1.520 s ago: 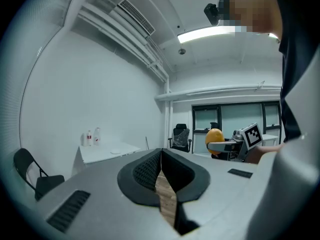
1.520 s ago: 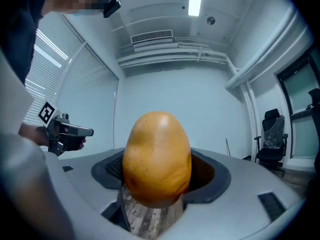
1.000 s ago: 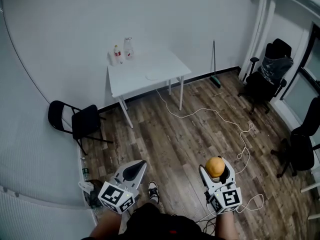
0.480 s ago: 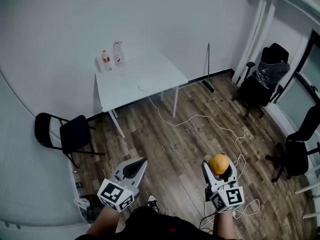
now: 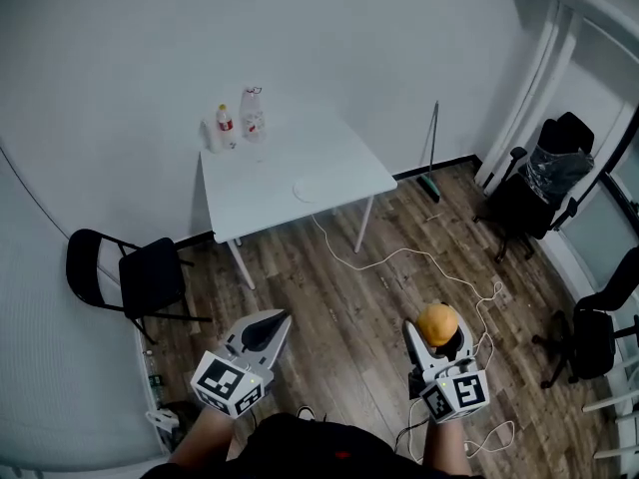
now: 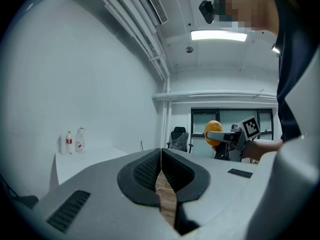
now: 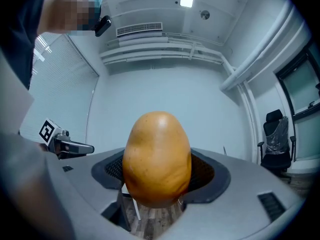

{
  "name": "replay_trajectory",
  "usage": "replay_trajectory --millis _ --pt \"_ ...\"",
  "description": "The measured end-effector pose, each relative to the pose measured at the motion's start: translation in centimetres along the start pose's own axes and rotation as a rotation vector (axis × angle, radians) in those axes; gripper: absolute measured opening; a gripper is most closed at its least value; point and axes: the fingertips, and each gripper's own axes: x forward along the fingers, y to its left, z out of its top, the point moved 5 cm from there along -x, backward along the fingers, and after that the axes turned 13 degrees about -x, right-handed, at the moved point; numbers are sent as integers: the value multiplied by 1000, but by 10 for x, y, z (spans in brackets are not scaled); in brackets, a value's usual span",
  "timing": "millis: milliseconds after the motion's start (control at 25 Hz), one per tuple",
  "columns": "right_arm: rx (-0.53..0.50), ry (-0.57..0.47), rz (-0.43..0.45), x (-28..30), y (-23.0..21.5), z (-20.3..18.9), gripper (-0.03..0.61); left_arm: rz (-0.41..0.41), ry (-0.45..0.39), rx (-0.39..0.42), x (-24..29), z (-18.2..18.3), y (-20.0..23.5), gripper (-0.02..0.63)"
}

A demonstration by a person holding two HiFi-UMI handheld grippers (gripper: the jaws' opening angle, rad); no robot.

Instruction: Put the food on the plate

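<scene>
My right gripper (image 5: 437, 335) is shut on an orange-yellow, egg-shaped piece of food (image 5: 436, 324), which fills the middle of the right gripper view as the food (image 7: 157, 157). My left gripper (image 5: 268, 330) is shut with nothing in it; its pads meet in the left gripper view (image 6: 161, 169). Both are held low, over the wooden floor, well short of the white table (image 5: 339, 183). A white plate (image 5: 312, 189) lies on that table near its front edge. From the left gripper view the food (image 6: 212, 132) shows off to the right.
Two bottles (image 5: 240, 119) stand at the table's back left corner. A black folding chair (image 5: 128, 279) stands left of the table. Office chairs (image 5: 539, 182) crowd the right side. A white cable (image 5: 419, 260) trails across the wooden floor (image 5: 339, 297).
The view has shifted: the table sat farther left half a second ago and has come back toward the middle. Both grippers keep the same hold and stance.
</scene>
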Motion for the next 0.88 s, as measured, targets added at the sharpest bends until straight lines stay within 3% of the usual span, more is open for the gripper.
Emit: replay_trajectory --millis 440,880 --pt "-13 15 28 97 -6 -19 339 16 -3 7 47 26 79 25" --pt "-20 5 151 219 -84 -40 339 175 -30 -1 131 60 132 25"
